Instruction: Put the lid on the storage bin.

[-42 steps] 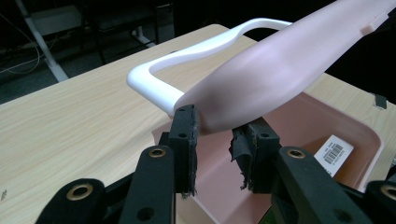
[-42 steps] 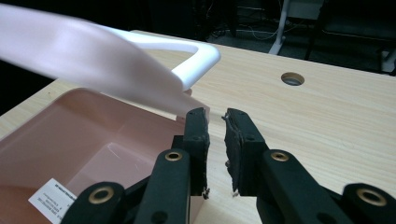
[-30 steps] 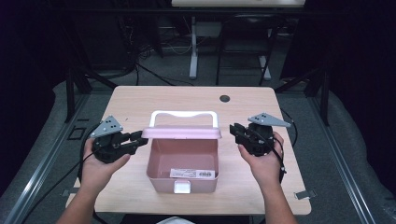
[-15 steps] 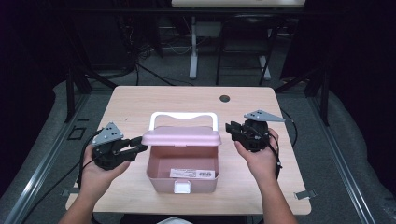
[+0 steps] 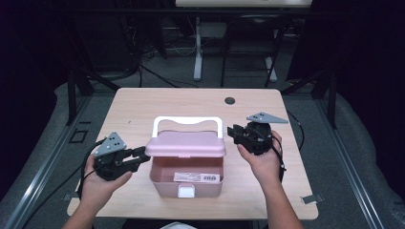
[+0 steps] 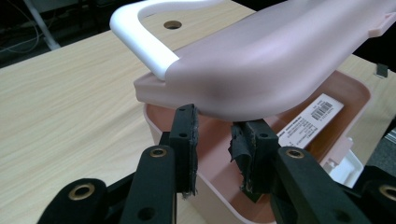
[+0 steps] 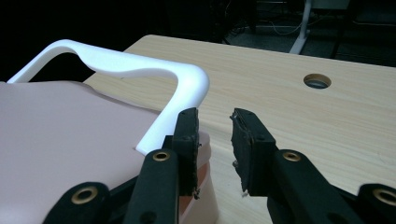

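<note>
While the pink box [image 5: 186,171] sits at the frame's lower centre, lid [image 5: 186,144] half raised, our left gripper [image 5: 139,156] straddles its wall without clear contact; our right gripper [image 5: 235,132], jaws just opening, holds nothing.

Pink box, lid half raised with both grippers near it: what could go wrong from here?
1. The lid hangs partly open above the box; the right gripper, whose fingers have just been opening, grips nothing, so the lid may drop.
2. The left gripper straddles the box wall under the lid's corner and could be pinched or tip the box.
</note>
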A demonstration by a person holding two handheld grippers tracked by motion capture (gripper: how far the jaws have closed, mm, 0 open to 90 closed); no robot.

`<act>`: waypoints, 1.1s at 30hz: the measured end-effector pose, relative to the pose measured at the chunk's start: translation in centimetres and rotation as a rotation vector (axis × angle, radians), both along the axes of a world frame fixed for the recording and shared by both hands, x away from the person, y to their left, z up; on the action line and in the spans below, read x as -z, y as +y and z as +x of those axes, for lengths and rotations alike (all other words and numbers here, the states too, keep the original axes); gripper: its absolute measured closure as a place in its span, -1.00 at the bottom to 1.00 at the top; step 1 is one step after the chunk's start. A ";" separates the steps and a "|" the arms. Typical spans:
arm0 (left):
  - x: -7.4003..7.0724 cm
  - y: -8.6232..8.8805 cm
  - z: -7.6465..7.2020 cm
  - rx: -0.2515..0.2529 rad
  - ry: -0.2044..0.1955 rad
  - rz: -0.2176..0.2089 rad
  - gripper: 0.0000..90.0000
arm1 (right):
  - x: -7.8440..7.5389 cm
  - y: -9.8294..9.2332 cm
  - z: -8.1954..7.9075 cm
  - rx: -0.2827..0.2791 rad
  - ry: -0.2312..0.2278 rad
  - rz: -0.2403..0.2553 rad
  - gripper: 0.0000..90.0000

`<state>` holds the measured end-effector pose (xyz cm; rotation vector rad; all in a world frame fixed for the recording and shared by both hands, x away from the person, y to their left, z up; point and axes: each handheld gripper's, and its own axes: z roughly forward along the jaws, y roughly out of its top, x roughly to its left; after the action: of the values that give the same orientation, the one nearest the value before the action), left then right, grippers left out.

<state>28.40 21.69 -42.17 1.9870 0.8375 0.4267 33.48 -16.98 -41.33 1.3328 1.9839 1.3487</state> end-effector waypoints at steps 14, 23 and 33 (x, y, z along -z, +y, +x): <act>0.5 0.3 -1.7 0.011 -0.016 -0.016 0.58 | 0.0 0.5 0.0 -0.021 0.008 0.013 0.54; 1.0 0.3 -2.3 0.010 -0.014 -0.011 0.58 | -0.2 0.3 -0.1 -0.017 0.009 0.025 0.54; 1.9 0.4 -2.8 0.014 -0.010 -0.013 0.59 | -0.1 0.4 -0.2 -0.021 0.005 0.021 0.54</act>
<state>25.58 22.05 -44.07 1.9760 0.8179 0.4222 33.31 -16.58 -41.26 1.3298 1.9976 1.3800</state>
